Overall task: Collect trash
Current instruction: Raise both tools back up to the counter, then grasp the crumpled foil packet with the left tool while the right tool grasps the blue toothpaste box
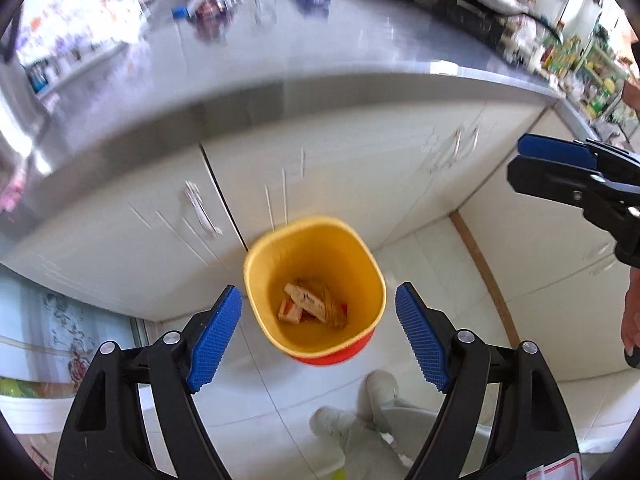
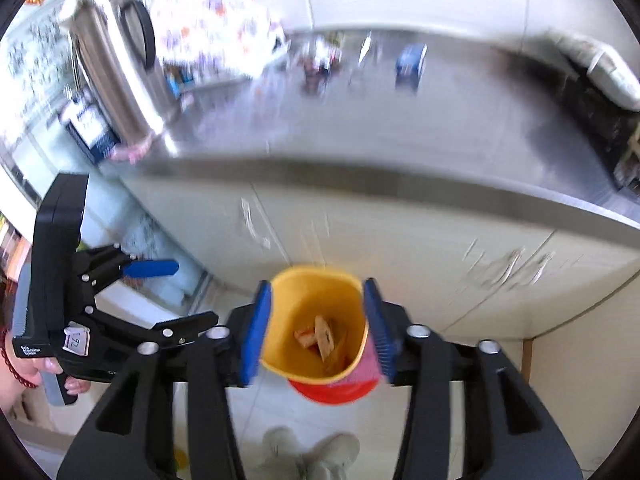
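Note:
A yellow bin (image 1: 348, 264) with a red base stands on the white floor tiles against the cupboard, seen from above. Crumpled wrappers (image 1: 310, 306) lie at its bottom. My left gripper (image 1: 318, 336) hangs high over it, open, with nothing between its blue pads. My right gripper (image 2: 318, 332) is also above the bin (image 2: 304, 296), open and empty; the wrappers (image 2: 320, 338) show through the gap. Each gripper appears in the other's view: the right gripper (image 1: 516, 160) at the right edge, the left gripper (image 2: 176, 294) at the left.
A steel counter (image 1: 360, 52) runs above white cupboard doors (image 1: 328, 168). On it stand a steel jug (image 2: 120, 60), a blue box (image 2: 410, 62) and blurred small items. The person's shoes (image 1: 360, 404) are on the floor just in front of the bin.

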The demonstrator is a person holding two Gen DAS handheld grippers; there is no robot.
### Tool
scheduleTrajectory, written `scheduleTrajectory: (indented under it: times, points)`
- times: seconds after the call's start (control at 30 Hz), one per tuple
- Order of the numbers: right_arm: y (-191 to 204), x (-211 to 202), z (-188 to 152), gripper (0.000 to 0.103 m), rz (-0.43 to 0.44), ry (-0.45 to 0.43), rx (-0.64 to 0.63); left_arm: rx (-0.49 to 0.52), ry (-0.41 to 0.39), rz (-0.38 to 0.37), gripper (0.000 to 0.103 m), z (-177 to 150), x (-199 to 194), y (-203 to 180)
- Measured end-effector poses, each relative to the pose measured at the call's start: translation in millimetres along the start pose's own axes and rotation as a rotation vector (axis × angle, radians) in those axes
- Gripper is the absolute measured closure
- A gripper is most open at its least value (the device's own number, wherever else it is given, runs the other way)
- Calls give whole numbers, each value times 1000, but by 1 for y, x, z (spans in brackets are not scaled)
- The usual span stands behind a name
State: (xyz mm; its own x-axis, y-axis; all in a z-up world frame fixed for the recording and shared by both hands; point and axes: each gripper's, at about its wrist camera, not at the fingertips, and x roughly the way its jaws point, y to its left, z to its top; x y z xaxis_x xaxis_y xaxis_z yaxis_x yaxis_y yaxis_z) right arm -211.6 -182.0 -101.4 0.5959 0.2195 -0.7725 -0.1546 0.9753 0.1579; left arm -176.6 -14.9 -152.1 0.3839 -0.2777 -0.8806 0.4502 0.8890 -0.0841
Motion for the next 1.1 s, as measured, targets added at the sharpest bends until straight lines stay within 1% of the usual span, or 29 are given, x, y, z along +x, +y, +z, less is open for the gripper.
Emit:
scheduleTrajectory:
  times: [0.07,0.1,0.13,0.2,0.27,0.33,0.4,0.57,0.67,0.83,0.9,1.1]
  points:
    - [-2,-15,9,46,-30,-58,17,-4,-43,13,23,14,-16,6]
    - [-4,-22,15,40,-35,-96,31,-4,-57,18,23,18,-22,6]
    - [-6,-28,20,37,-49,-138,44,-5,-72,24,23,24,-28,8]
    - [-6,-33,29,36,-85,-182,47,-6,-97,45,23,35,-33,13]
    - [-6,-31,37,34,-99,-201,33,-16,-114,55,23,43,-34,18]
    - [-8,-28,47,34,-128,-199,27,-26,-130,74,22,55,-36,21]
    - [-12,-27,55,34,-116,-208,41,-34,-142,93,18,67,-38,24]
    - [-34,-10,86,34,-119,-216,98,-72,-160,125,18,108,-34,37]
    - [-51,10,115,34,-122,-204,111,-111,-165,133,17,138,-23,48]
    - [-77,44,160,34,-104,-193,118,-185,-146,157,17,190,8,73]
    - [-86,59,179,34,-108,-184,109,-210,-138,172,17,207,18,83]
    - [-99,98,218,33,-100,-145,112,-264,-119,213,17,250,42,113]
